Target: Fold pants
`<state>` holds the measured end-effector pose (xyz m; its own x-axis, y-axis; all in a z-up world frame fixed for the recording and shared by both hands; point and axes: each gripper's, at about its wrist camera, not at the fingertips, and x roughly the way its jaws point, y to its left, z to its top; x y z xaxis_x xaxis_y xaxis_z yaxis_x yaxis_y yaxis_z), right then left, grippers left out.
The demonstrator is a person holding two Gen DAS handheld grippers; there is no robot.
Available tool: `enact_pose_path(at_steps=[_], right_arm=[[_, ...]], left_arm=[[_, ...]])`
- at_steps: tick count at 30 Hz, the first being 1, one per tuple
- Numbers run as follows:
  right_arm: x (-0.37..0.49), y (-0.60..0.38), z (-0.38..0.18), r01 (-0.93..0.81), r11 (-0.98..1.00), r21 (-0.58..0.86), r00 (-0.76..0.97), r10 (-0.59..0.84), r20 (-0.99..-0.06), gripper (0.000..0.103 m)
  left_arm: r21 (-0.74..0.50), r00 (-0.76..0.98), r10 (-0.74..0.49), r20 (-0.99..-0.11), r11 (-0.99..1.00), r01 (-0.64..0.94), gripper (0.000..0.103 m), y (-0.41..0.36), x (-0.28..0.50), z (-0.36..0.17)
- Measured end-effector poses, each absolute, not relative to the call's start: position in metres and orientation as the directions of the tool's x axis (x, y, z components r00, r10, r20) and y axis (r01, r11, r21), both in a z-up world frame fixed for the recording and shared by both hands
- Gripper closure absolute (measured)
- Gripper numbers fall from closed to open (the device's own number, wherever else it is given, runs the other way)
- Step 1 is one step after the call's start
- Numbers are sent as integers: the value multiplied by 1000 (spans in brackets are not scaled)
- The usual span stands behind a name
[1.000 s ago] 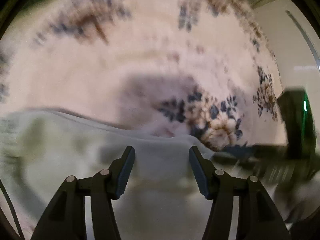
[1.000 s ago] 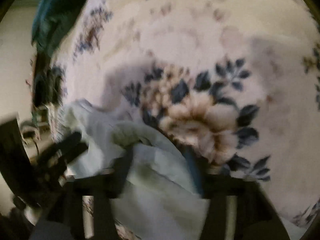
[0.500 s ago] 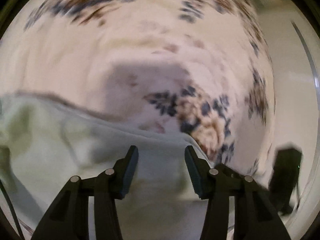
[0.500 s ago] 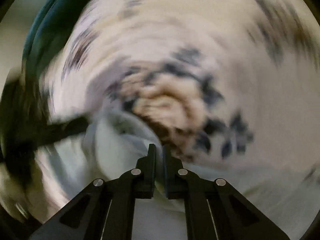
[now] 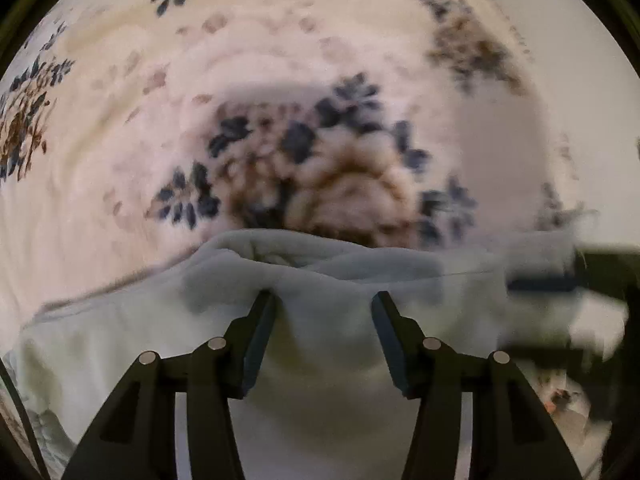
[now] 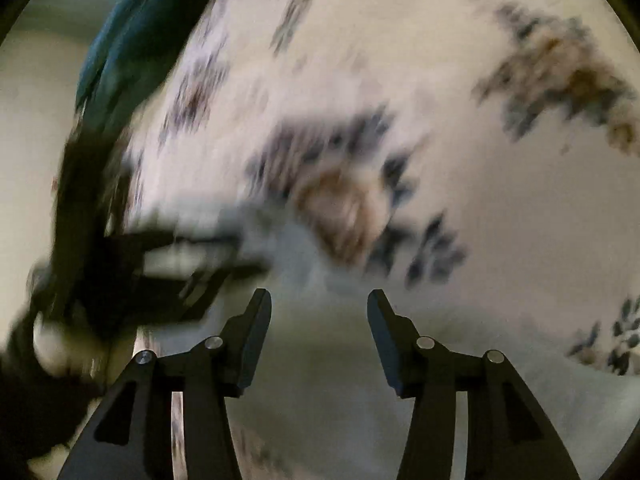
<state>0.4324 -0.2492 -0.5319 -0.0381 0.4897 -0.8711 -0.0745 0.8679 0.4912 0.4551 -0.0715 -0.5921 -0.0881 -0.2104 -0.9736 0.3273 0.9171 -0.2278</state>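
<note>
Both grippers, left gripper [image 5: 323, 312] and right gripper [image 6: 319, 308], stood half-open, the right's jaws having just opened, gripping nothing over the pants [image 5: 328, 360] near the floral blanket's [image 5: 240, 80] edge; next likely regrasping its bunched fold.

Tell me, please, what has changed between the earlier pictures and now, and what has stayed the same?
The right gripper clamped shut half a second ago and has just been opening; its jaws now stand apart above the pants, gripping nothing. The left gripper has slid toward the big printed flower, and a bunched fold of the pants now lies between its jaws. The pants still lie on the floral blanket.
</note>
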Motion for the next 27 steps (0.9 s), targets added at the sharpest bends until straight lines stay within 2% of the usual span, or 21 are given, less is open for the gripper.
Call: enact_pose_path(at_steps=[2,3,4,5,6,7,10,13,15,16,18,19,20,23,27], right_arm=[[427,-247,-553,-59,875,481,-111,473,-874,50],[427,-250,-562,-40,889,455,-113,449,-886,52],[431,-256,-575,7,913,408,-79,408,-910,56],[431,-263,-583,49,916,397,-59,400,-915,68],[435,-271,-592,98,918,383,-42,388,-921,84],[438,-280,-600,165,914,370,-20,378,-926,88],[441,-294,-598,309,866,393,32,404,-914,88],[439,-279,-564,260,809,528,183,496,-849,85],[442,-263,-563,228,741,632,189,603,-775,85],[445,-254,-567,226,704,674,174,651,-739,85],[454,-235,-584,236,638,733,142,723,-676,85],[460,-228,-595,232,675,700,121,694,-710,87],[463,-226,-601,236,711,662,116,656,-746,102],[468,-236,-623,283,727,625,126,618,-776,103],[469,-240,-622,295,740,605,138,593,-793,103]], left_arm=[[-214,-51,-208,-977,947,240,60,-59,473,-600],[-175,-10,-177,-984,963,204,60,-52,481,-598],[-79,57,-89,-994,984,158,60,-40,492,-595],[-45,77,-54,-996,993,111,63,-27,500,-595],[-84,57,-86,-995,996,39,63,-10,507,-597],[-158,38,-156,-987,986,-48,63,9,510,-597],[-250,85,-240,-967,959,-133,62,37,503,-574],[-321,106,-309,-945,939,-123,58,34,486,-561],[-370,95,-360,-928,922,-115,58,26,477,-563],[-380,77,-373,-925,919,-109,57,21,475,-570],[-309,57,-304,-951,947,-91,55,14,471,-584],[-244,61,-239,-969,965,-90,55,16,471,-594],[-215,67,-209,-976,972,-97,55,19,472,-603],[-210,80,-203,-976,972,-103,59,31,476,-615],[-212,80,-203,-976,970,-122,59,43,479,-609]])
